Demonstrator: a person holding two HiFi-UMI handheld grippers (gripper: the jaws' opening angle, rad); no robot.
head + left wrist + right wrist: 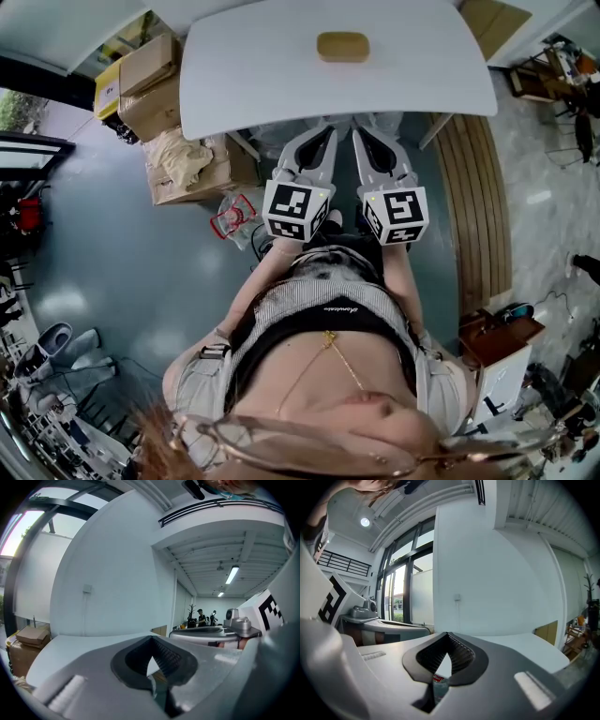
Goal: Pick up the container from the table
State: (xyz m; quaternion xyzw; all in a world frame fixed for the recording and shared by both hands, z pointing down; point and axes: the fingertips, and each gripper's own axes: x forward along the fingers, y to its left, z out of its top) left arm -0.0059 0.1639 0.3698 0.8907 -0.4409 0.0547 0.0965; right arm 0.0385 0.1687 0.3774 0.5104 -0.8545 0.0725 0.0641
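Head view: tan rounded container on white table | both jaws closed, empty

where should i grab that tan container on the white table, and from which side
Probably across its shorter width, at the middle of the long sides, coming down from above. The container lies flat and low on the table, oblong with rounded corners, its long side running left to right in the head view.

This is looking like an open lab or workshop hall: cardboard boxes are sitting stacked beside a white table on a glossy grey floor, strip lights are glowing under a mezzanine, and tall windows are letting daylight in.
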